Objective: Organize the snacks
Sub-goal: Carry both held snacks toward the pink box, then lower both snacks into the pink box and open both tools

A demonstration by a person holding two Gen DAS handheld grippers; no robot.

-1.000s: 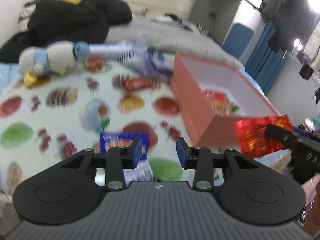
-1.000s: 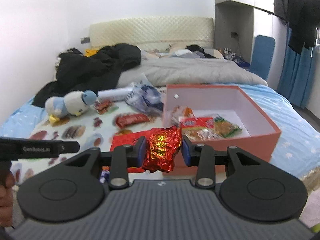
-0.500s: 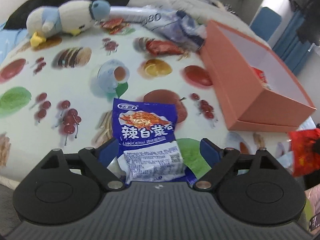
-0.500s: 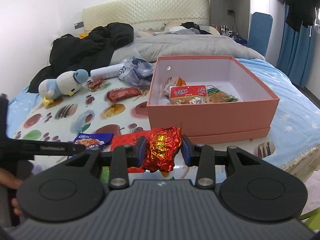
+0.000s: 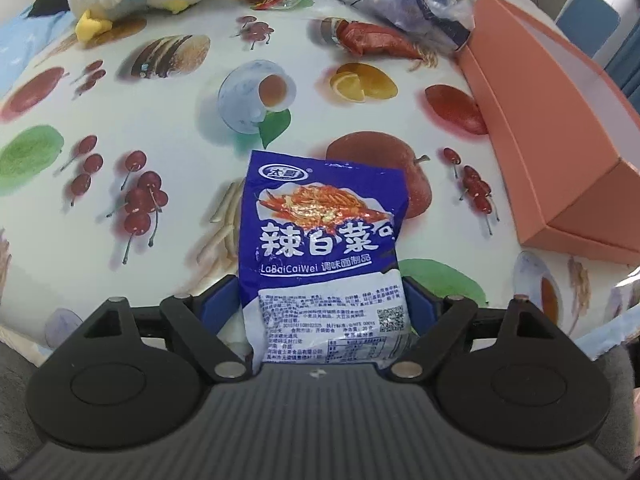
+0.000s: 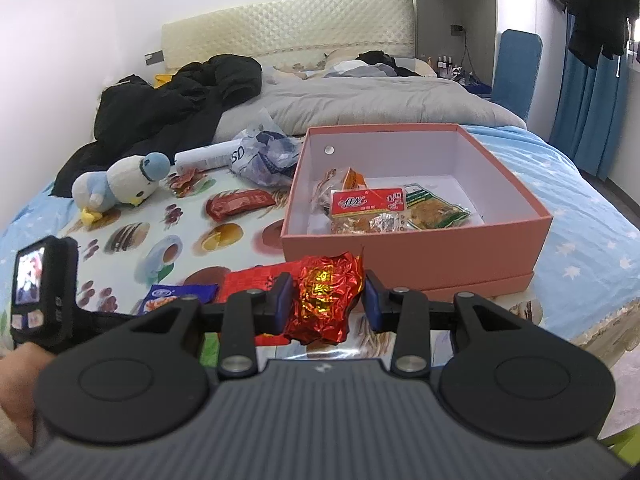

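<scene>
A blue snack packet (image 5: 324,248) lies flat on the fruit-print cloth (image 5: 160,120). My left gripper (image 5: 322,304) is open, its fingers on either side of the packet's near end. My right gripper (image 6: 325,300) is shut on a crumpled red foil snack (image 6: 322,300), held in front of the pink box (image 6: 416,248). The box holds several snack packets (image 6: 368,208). A flat red packet (image 6: 256,280) lies just behind the right gripper, and the blue packet (image 6: 176,296) shows beside it. A red sausage pack (image 6: 240,204) lies further back.
A plush penguin (image 6: 116,186), a white tube (image 6: 208,156) and a crumpled plastic bag (image 6: 268,156) lie at the cloth's far side. Black clothes (image 6: 168,108) and a grey duvet (image 6: 368,100) are on the bed behind. The box's side wall (image 5: 540,132) shows in the left wrist view.
My left gripper opened wide and moved down and forward around the blue packet. My right gripper, still holding the red foil snack, stayed in front of the box.
</scene>
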